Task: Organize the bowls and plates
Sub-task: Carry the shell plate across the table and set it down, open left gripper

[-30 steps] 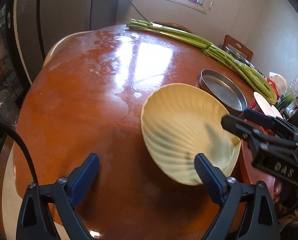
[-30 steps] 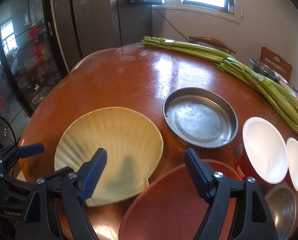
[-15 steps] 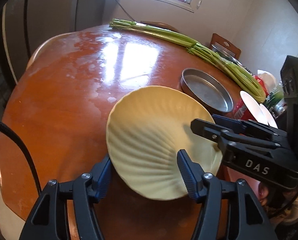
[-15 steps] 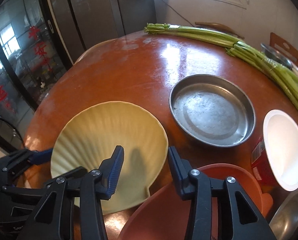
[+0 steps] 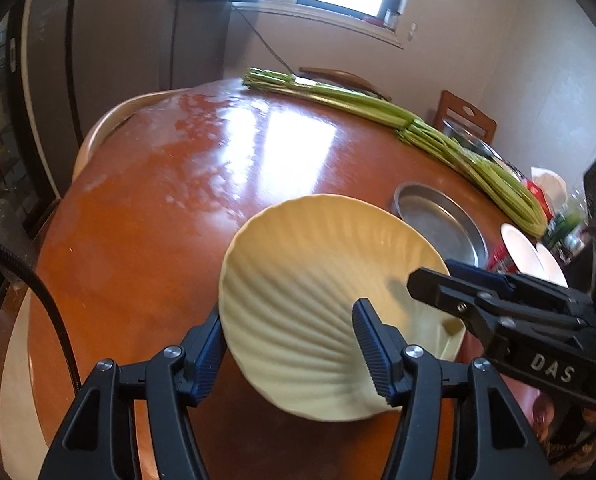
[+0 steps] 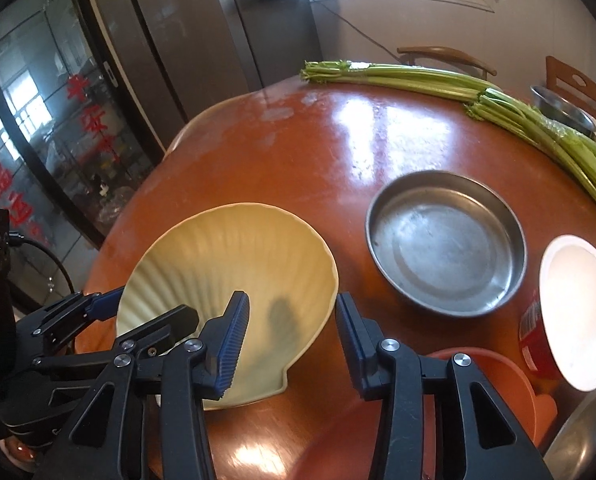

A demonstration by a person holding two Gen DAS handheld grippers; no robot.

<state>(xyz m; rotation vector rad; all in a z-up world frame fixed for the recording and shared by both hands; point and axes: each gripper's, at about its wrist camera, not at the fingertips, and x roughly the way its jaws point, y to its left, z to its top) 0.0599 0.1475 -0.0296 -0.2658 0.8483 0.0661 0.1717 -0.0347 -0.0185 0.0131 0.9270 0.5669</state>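
Both hand-held grippers had just narrowed onto the shell plate (image 5: 330, 312): the left hand-held gripper (image 5: 288, 354) clamped its near rim, the right hand-held gripper (image 6: 292, 338) its edge. The plate now tilted off the counter (image 5: 158, 208), apparently ready for stacking.

Shell plate (image 6: 226, 276) on table (image 6: 298, 160), metal pan (image 6: 446, 244) right, celery (image 6: 498, 100) behind.

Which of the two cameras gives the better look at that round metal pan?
The right wrist view: the round metal pan sits whole and near, its flat bottom open to view. The left wrist view shows it smaller, at a low angle, partly behind the cream shell-shaped plate.
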